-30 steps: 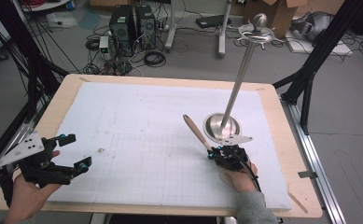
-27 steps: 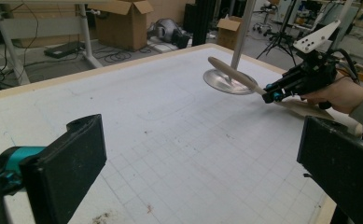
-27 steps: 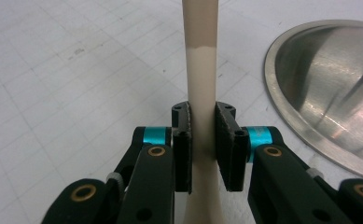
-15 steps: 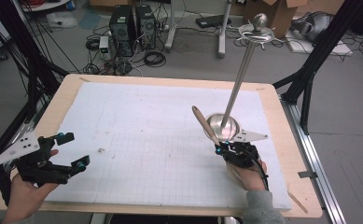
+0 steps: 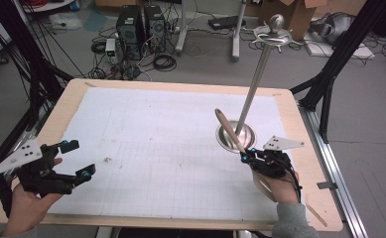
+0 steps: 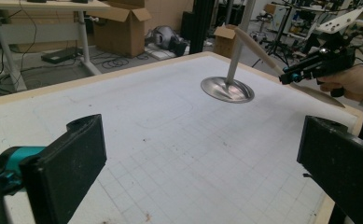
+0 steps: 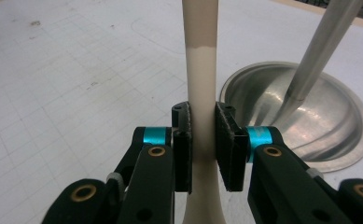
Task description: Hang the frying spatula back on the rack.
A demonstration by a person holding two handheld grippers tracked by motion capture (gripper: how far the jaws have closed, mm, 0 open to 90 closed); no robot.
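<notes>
— Worktop (image 5: 131,124) first: what stands on it that matters?

— Only a metal stand (image 5: 252,96) on the person's right side, a thin pole rising from a round dished base (image 5: 236,136) to a ring of hooks at the top (image 5: 271,34). The pole looks tilted in the high view, top away from the person; that may be just the camera's angle.

— And the thing in hand?

— A wooden spoon (image 5: 230,131), clamped in the right gripper (image 5: 246,157). In the right gripper view its jaws press on the pale handle (image 7: 202,93) from both sides, and the handle runs straight up out of the grip.

— Which way does its long axis point?

— Up and away from the hand, slanting toward the person's left in the high view. The lower end comes out beneath the hand. The upper end crosses in front of the base; I cannot tell whether it touches the rim. The pole stands just to the right of the jaws in the right gripper view.

— The other hand?

— The left gripper (image 5: 69,168) sits near the left front corner, well apart from the stand, jaws wide with nothing between them.

— So the right one does the work?

— I judge so. It is far nearer, and the hooks sit well above the spoon, so the spoon has to go up along the pole.
</notes>
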